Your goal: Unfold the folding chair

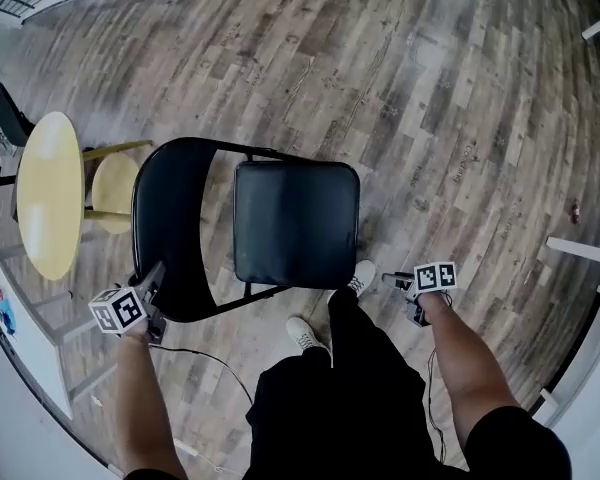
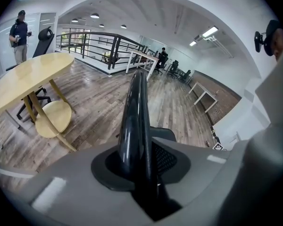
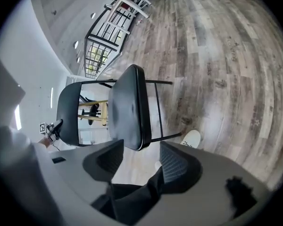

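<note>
two grippers sit low in the head view. the left gripper (image 1: 152, 280) at lower left reaches the curved backrest of the folding chair (image 1: 295, 223); in the left gripper view its jaws (image 2: 141, 161) stand partway apart with the backrest's glossy top edge (image 2: 134, 117) running up between them, and the grip looks loose rather than clamped. the right gripper (image 1: 400, 282) at lower right is clear of the chair, with its jaws (image 3: 137, 161) wide apart and holding nothing; only the person's dark trouser leg (image 3: 132, 197) shows through the gap. a white shoe (image 1: 305, 333) stands just below the seat. the chair stands unfolded at frame centre with its black seat flat. further left are a round pale-wood table (image 1: 50, 193) and a stool (image 1: 113, 193). grey plank floor (image 1: 430, 88) fills the upper frame, and a dark railing (image 2: 94, 39) shows far off in the left gripper view.
</note>
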The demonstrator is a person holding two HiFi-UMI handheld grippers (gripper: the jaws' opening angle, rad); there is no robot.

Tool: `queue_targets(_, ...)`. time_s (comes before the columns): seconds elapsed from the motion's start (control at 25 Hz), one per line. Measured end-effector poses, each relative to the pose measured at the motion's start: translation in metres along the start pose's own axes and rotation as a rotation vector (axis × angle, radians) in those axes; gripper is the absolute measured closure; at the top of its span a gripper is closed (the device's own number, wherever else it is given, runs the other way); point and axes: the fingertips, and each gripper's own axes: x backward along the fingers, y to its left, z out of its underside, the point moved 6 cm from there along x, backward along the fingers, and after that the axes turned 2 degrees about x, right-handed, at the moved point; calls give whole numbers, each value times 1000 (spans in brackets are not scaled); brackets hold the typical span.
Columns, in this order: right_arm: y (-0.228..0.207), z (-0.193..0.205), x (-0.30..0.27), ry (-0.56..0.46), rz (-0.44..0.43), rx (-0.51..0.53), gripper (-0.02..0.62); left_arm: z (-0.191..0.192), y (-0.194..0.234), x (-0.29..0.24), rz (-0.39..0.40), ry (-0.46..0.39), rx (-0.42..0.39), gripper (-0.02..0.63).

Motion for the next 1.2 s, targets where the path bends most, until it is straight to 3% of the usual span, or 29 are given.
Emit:
queue_targets(0.24,35,28,19,-35,34,81,345,-1,-7,-3,-77,10,-53,459)
queue_targets(0.4,82,33,31,-121,12,165,345,3,-12,0,-116,19,-91,344)
queue_targets(0.6,159,38,59,-298,-67,226,346,-5,-8,47,-137,-105,-113,353)
queue_targets(0.8,260,56,106,-432,-123,361,351,13,-51,128,2,-286,-35,438)
queue_targets(0.84,283,58,116,-461,-135,399,381,19,-65,145,17,-321,-21,475)
queue_targets(0.92,324,68,132,-511,-161,439,522,34,-93,179,20,-377,-19,559)
queue_targets(0.96,342,78,136,-526,-177,451,584,45,-107,194,28,-386,-31,598)
queue_targets(1.2,447,150,146,-529,-252,652,589,114,-193,251,226,-312,-92,599)
